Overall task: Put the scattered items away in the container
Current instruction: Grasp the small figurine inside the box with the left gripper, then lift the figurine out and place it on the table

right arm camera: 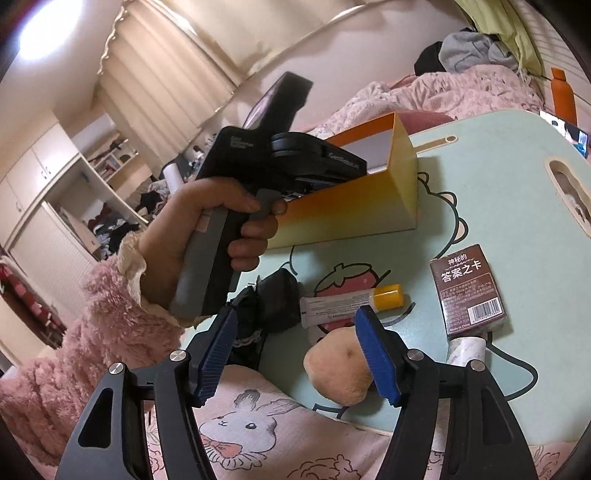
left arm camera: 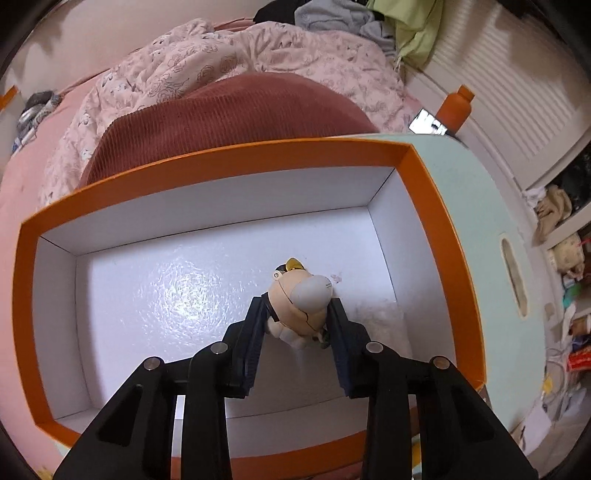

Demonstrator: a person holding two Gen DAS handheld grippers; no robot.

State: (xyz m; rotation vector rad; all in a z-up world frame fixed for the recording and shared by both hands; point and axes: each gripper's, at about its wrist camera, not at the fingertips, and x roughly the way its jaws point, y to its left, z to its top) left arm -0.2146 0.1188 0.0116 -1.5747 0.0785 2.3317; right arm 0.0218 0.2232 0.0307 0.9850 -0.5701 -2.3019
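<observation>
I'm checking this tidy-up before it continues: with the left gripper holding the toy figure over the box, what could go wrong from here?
1. The left gripper pinches the rounded toy figure above the box floor; dropped from here, it may bounce or roll.
2. The right gripper is open beside the plush lump at the table's near edge; a nudge could push it off.

A rumpled pink floral quilt [left arm camera: 229,62] is covering the bed, with clothes [left arm camera: 343,16] lying heaped at its far end. Cream curtains [right arm camera: 162,77] are hanging along the wall, a bright ceiling light [right arm camera: 48,26] is glaring, and white wardrobe shelving [right arm camera: 74,192] is standing open, cluttered.
</observation>
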